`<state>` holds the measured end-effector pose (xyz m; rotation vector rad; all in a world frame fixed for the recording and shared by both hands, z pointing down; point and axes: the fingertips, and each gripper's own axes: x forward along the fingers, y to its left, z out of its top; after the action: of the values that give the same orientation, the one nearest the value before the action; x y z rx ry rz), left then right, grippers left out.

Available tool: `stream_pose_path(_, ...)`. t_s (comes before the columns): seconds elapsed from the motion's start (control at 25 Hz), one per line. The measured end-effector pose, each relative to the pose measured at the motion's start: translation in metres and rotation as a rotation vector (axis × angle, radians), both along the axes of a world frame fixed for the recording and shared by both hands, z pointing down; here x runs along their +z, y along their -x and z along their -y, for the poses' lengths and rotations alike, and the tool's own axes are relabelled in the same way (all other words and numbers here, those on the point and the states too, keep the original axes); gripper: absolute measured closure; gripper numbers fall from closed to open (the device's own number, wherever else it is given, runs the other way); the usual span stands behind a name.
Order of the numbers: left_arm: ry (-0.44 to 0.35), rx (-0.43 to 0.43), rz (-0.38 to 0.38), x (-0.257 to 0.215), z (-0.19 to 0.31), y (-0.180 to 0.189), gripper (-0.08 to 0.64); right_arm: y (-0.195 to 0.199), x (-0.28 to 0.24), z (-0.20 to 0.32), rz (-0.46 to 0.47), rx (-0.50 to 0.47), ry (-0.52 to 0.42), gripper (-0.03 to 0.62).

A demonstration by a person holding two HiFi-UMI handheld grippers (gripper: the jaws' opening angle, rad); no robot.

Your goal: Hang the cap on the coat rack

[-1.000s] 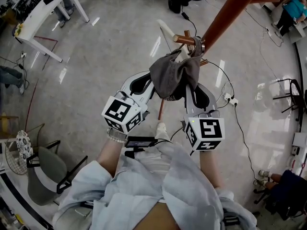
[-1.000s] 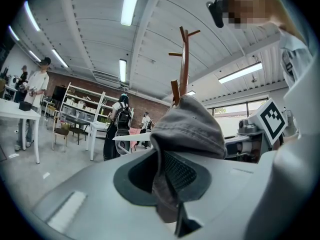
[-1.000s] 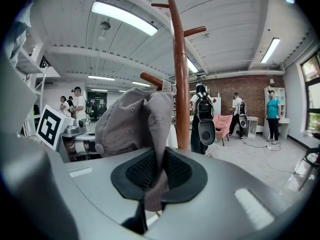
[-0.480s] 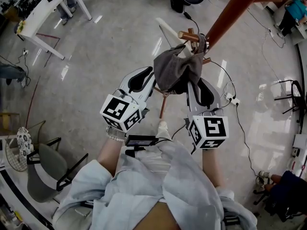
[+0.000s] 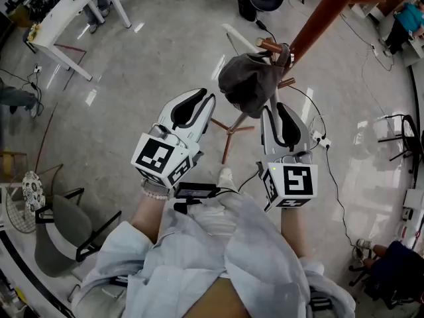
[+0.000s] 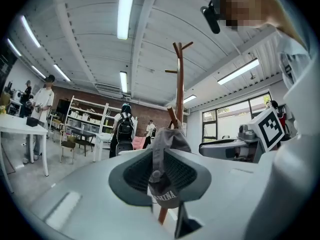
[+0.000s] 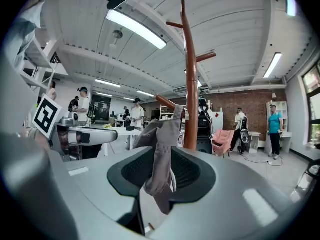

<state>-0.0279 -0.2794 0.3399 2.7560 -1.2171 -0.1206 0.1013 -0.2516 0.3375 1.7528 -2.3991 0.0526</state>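
At far left a white table [image 5: 63,15] edges wide open floor [image 5: 139,65]. The left hand-held gripper [image 5: 203,98], jaws apart and empty, sits just left of the grey cap [image 5: 246,81]. The cap hangs on a peg [image 5: 268,44] of the brown coat rack [image 5: 321,15]. The right hand-held gripper [image 5: 273,108], jaws also apart, is just below the cap. A cable [image 5: 331,171] trails at right.
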Motion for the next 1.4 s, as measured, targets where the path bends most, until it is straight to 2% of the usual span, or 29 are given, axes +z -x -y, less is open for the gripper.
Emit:
stream_pose_path(0.2,-0.059,0.029,-0.011,-0.026,-0.019,0.002,0.52,0.014,-0.025,-0.014,-0.001,-0.065,-0.082,0.488)
stream_pose_path(0.52,-0.122,0.051,0.007,-0.045,-0.046,0.01,0.523,0.027,-0.05,-0.032,0.019,-0.098,-0.149,0.494)
stream_pose_path(0.96,-0.157,0.075,0.04,-0.048,-0.068,0.011,0.557,0.032,-0.052,-0.05,0.055,-0.093,-0.145,0.585)
stream_pose_path(1.4,-0.168,0.096,0.031,-0.054,-0.079,0.008,0.557,0.034,-0.056,-0.06,0.029,-0.099,-0.149,0.586)
